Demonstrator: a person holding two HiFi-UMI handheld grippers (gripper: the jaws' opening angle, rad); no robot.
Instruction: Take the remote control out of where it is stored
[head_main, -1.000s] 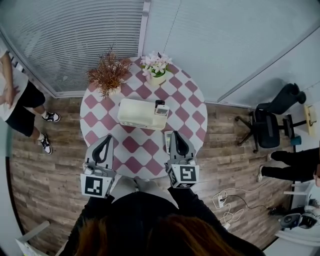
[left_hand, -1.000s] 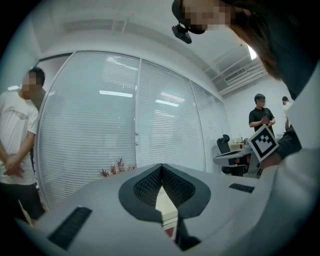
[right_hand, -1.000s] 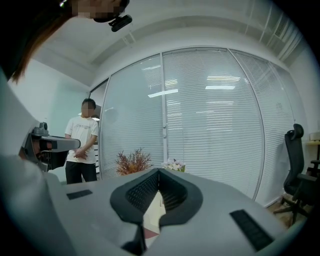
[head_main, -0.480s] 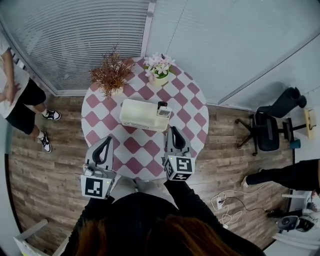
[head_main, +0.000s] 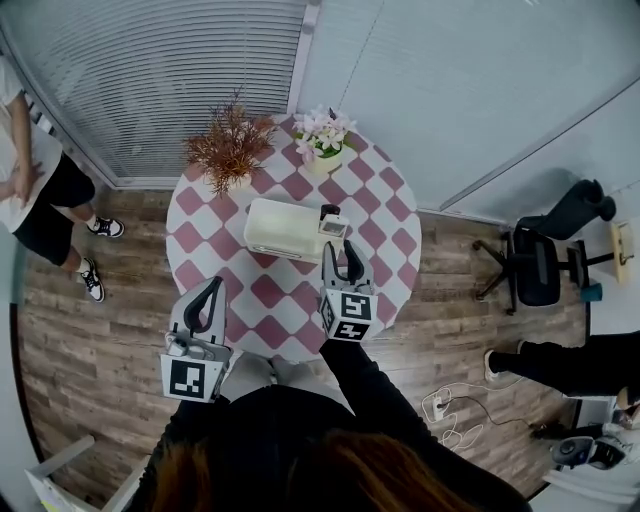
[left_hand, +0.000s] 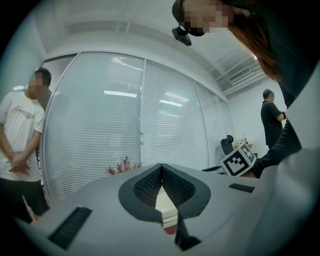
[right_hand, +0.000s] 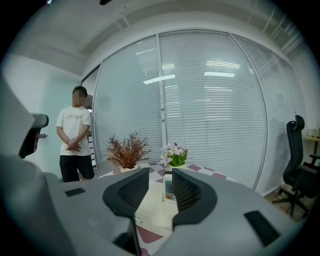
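The remote control (head_main: 330, 221) is white with a dark top and stands upright in a slot at the right end of a white storage box (head_main: 283, 230) on the checkered round table (head_main: 385, 215). My right gripper (head_main: 340, 248) sits just short of it. Its jaws have just been opening and stand apart with nothing between them. In the right gripper view the remote (right_hand: 168, 188) shows through the gap of the right gripper (right_hand: 160, 175), beyond the tips. My left gripper (head_main: 214, 285) is shut and empty over the table's near left edge. The left gripper (left_hand: 161, 168) points at the box (left_hand: 167, 209).
A pot of dried reddish plants (head_main: 229, 150) and a pot of pink flowers (head_main: 322, 135) stand at the table's far side. A person (head_main: 30, 190) stands to the left by the blinds. An office chair (head_main: 545, 255) and floor cables (head_main: 450, 405) are on the right.
My right gripper has moved forward and down toward the box's right end, and its jaws have gone from shut to apart. The left gripper has stayed put.
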